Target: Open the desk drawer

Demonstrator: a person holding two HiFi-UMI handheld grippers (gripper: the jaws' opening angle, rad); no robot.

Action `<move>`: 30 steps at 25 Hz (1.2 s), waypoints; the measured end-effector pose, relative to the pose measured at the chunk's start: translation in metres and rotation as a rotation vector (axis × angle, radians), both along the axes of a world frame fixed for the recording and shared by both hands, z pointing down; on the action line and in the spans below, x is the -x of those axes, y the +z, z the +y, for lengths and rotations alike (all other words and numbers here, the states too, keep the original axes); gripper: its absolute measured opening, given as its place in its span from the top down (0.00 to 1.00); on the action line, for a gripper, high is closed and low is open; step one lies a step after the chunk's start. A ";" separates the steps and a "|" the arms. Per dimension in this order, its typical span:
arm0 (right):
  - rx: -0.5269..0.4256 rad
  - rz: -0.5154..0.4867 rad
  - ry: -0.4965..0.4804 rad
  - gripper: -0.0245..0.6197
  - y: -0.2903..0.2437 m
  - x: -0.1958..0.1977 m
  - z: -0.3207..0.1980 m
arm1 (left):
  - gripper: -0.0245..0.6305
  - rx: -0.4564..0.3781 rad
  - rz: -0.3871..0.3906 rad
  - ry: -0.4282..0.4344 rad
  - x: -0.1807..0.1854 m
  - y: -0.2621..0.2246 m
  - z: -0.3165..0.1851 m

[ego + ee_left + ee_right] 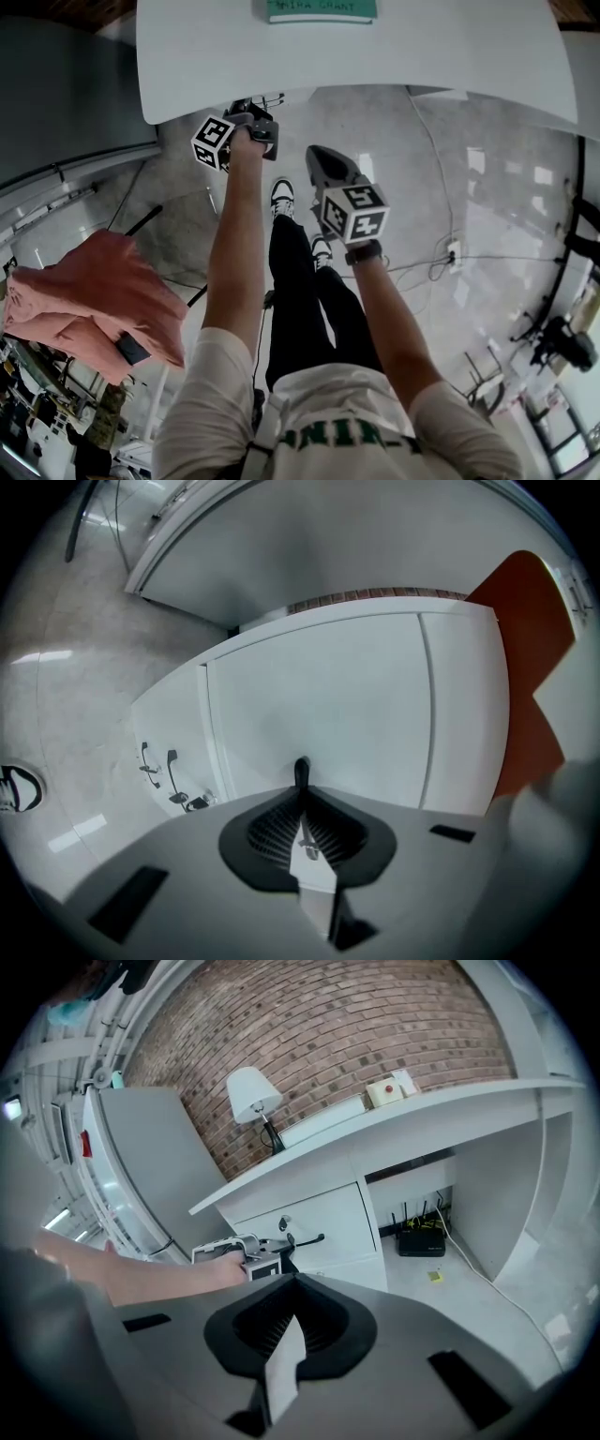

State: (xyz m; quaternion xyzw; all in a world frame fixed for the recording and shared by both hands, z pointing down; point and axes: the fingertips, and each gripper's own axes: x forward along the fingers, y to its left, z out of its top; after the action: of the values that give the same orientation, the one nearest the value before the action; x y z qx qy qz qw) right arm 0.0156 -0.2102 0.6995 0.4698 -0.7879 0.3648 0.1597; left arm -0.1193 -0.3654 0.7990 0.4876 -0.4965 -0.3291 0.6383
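Observation:
The white desk drawer [323, 1215] sits under the desktop [394, 56], with a thin black handle [307, 1239] across its front and a keyhole [283, 1223] above that. My left gripper [272, 1252] is shut on the handle's left end. In the left gripper view the dark handle [301, 769] pokes up between the closed jaws of this gripper [301, 787], right against the drawer front [319, 686]. In the head view the left gripper [264, 111] reaches under the desk edge. My right gripper [319, 155] hangs back from the desk, shut and empty, pointing at the drawer [292, 1281].
A white lamp [251, 1093] and a small box stand on the desktop; a green book [321, 9] lies at its far edge. A router [422, 1237] and cables sit in the knee space. A chair draped in pink cloth [94, 300] stands at the left, beside the person's feet [282, 195].

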 end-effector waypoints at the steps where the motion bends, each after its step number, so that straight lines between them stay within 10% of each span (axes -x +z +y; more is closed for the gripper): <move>1: 0.001 0.001 0.001 0.96 0.000 -0.001 0.002 | 0.93 0.001 0.007 -0.006 -0.001 0.000 0.001; 30: 0.034 -0.025 0.021 0.96 -0.014 0.006 0.016 | 0.94 0.066 0.052 -0.017 -0.010 0.004 0.060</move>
State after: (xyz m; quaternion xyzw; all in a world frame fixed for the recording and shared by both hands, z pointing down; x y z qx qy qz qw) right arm 0.0095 -0.1941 0.6857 0.4706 -0.7787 0.3854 0.1540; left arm -0.1095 -0.3053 0.8030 0.4532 -0.4946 -0.3307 0.6638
